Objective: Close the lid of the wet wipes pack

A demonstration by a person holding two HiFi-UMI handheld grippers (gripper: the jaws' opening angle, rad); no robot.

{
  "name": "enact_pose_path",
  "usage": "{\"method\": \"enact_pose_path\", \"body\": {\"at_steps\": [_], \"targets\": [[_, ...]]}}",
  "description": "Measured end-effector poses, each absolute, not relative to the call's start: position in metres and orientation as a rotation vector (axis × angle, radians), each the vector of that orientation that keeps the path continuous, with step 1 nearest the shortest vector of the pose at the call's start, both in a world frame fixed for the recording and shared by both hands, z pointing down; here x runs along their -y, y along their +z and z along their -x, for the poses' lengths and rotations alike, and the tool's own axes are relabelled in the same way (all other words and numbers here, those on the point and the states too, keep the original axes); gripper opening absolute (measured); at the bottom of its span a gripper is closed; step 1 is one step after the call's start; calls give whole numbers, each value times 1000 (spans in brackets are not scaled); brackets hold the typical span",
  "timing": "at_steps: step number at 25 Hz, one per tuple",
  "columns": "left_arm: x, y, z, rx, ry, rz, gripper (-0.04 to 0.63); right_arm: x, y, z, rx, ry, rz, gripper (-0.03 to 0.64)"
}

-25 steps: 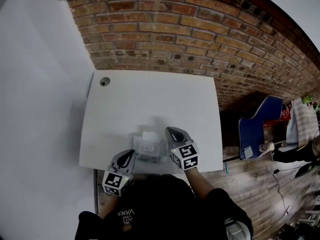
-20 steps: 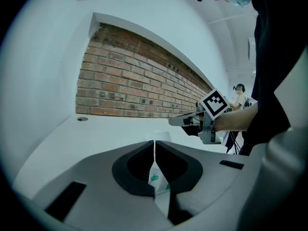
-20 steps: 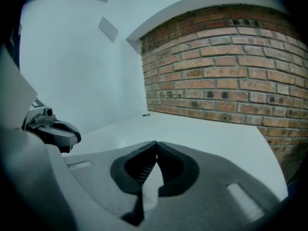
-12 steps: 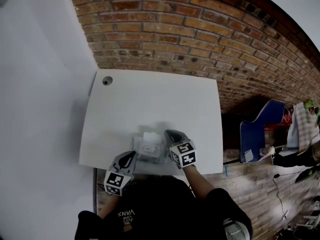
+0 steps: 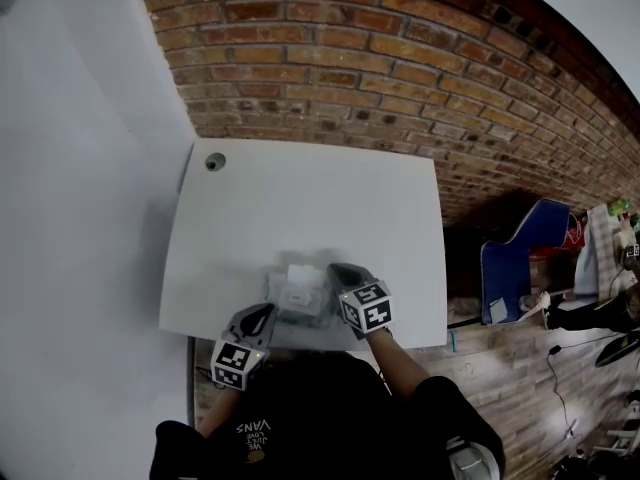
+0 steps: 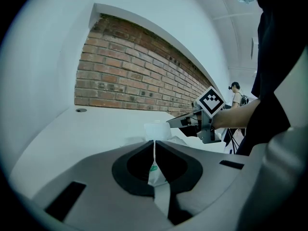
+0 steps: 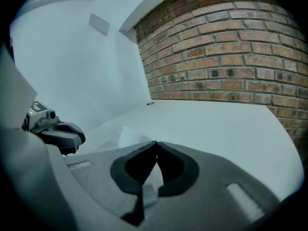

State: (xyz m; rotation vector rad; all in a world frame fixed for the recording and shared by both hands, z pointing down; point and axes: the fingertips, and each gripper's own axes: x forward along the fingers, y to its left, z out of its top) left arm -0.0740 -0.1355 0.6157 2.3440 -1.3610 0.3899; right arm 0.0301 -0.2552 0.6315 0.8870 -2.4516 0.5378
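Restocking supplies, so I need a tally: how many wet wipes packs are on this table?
1. The wet wipes pack lies near the table's front edge, between the left gripper, shut on its edge, and the right gripper. No other pack shows; none seems hidden.

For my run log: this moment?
left hand-held gripper shut on wet wipes pack; right hand-held gripper shut by lid; lid open

Lab-like workspace: bare brick wall [image 5: 400,58], plain white table [image 5: 300,198].
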Motion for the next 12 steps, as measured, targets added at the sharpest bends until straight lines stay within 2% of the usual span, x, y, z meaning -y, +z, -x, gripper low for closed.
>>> {"method": "enact_pose_path", "body": {"at_steps": [12], "targets": [[135,637,77,1316,462,-2266,11,244,623,-23,2487,560,-851,-2]]}}
